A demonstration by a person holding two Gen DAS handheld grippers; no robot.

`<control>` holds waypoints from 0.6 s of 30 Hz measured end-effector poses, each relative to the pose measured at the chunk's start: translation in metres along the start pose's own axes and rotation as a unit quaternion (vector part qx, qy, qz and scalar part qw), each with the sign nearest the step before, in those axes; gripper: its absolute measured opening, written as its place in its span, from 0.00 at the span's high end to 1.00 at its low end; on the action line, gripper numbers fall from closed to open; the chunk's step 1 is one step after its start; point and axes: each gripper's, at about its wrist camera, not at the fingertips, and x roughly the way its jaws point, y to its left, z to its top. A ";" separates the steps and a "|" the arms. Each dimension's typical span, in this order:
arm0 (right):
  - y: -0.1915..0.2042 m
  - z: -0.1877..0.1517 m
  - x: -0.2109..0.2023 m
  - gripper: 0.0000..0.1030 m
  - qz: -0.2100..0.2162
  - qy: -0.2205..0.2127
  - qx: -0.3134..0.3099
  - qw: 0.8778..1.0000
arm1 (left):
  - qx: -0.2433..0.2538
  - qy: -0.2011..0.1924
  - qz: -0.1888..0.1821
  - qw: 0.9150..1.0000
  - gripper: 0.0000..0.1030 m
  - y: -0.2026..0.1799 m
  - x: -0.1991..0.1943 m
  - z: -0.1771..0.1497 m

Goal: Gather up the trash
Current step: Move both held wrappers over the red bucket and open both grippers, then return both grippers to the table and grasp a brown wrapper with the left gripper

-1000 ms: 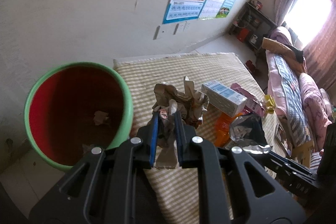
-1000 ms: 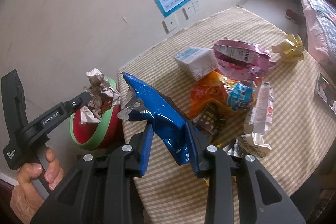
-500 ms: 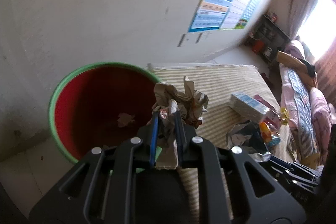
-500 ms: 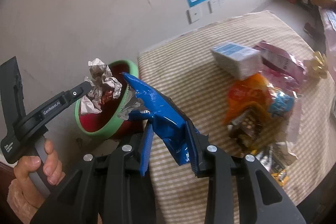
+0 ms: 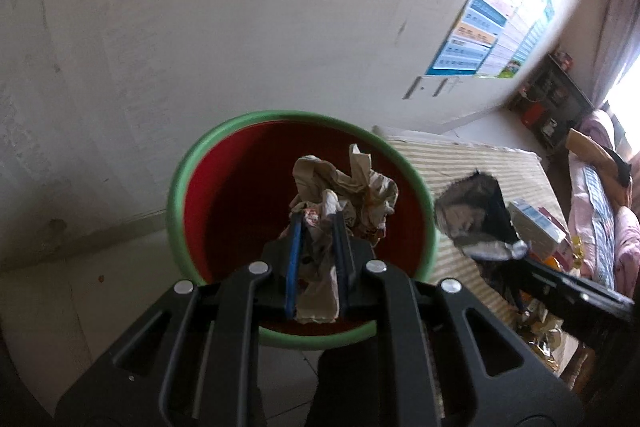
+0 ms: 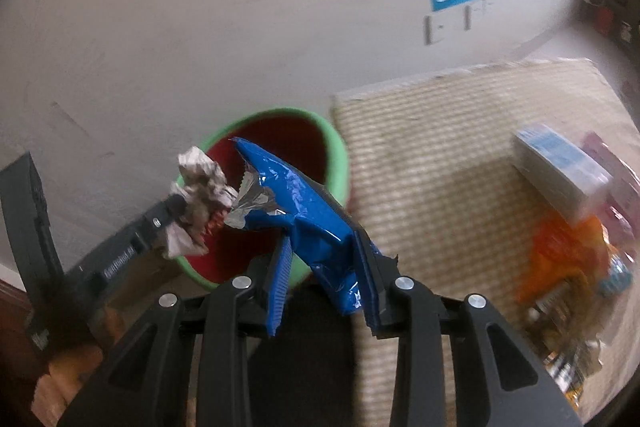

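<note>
Crumpled paper wad (image 5: 340, 187), the trash item in hand, is clamped between the blue-lined fingers of the left gripper (image 5: 318, 239), whose jaws are closed tight on its lower fold; the bulk of the wad projects forward beyond the tips. The wad hangs directly over the mouth of the bin (image 5: 192, 163), a placement that suits a straight drop, judged from the alignment alone. The bin has a green rim and a red interior; the visible part of its inside looks dark and bare, and its bottom is hidden behind the wad and the fingers.

Blue wrapper (image 6: 308, 215), with torn silver lining at its tip, is gripped by the right gripper (image 6: 324, 259), jaws clenched on its lower half. Its torn end reaches over the near rim of the bin, almost touching the wad, probably queued for the same drop.

Beyond the bin, the checked tablecloth (image 6: 440, 131) carries uncollected litter: a white-and-blue box (image 6: 560, 175) and an orange packet (image 6: 560, 259), well apart from the bin.
</note>
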 end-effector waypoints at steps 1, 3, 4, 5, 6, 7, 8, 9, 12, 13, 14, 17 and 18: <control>0.007 0.005 0.005 0.70 0.006 0.001 -0.005 1.000 | -0.003 0.000 0.002 1.000 0.86 0.003 0.000 0.000; 0.020 0.012 0.010 0.68 0.012 0.000 -0.015 1.000 | -0.009 0.000 0.006 1.000 0.85 0.008 0.001 0.000; 0.024 0.015 0.011 0.67 0.016 -0.001 -0.019 1.000 | -0.015 -0.001 0.011 1.000 0.84 0.011 0.001 0.000; 0.029 0.018 0.012 0.64 0.023 -0.002 -0.023 0.999 | -0.021 -0.002 0.016 1.000 0.74 0.014 0.001 0.000; 0.034 0.021 0.014 0.58 0.027 -0.002 -0.026 0.999 | -0.027 -0.001 0.018 0.999 0.61 0.016 0.002 0.000; 0.037 0.022 0.014 0.56 0.027 -0.005 -0.029 0.999 | -0.038 -0.002 0.019 0.999 0.56 0.020 0.002 -0.001; 0.040 0.024 0.013 0.55 0.027 -0.008 -0.032 0.999 | -0.046 -0.005 0.020 0.999 0.52 0.023 0.001 -0.001; 0.042 0.025 0.013 0.55 0.028 -0.010 -0.034 0.999 | -0.051 -0.007 0.022 0.998 0.51 0.025 0.000 -0.001; 0.042 0.024 0.010 0.51 0.032 -0.013 -0.031 0.999 | -0.051 -0.007 0.028 0.998 0.50 0.030 0.000 0.000; 0.039 0.024 0.009 0.51 0.033 -0.013 -0.027 0.999 | -0.050 -0.007 0.029 0.998 0.50 0.030 0.000 0.000; 0.037 0.022 0.007 0.51 0.033 -0.014 -0.022 0.999 | -0.049 -0.008 0.029 0.998 0.50 0.029 -0.001 0.000; 0.024 0.014 -0.003 0.50 0.022 -0.019 -0.009 1.000 | -0.046 -0.004 0.023 0.999 0.50 0.025 0.000 -0.001; 0.019 0.010 -0.008 0.50 0.015 -0.020 -0.006 1.000 | -0.044 -0.001 0.018 0.999 0.50 0.022 0.000 -0.002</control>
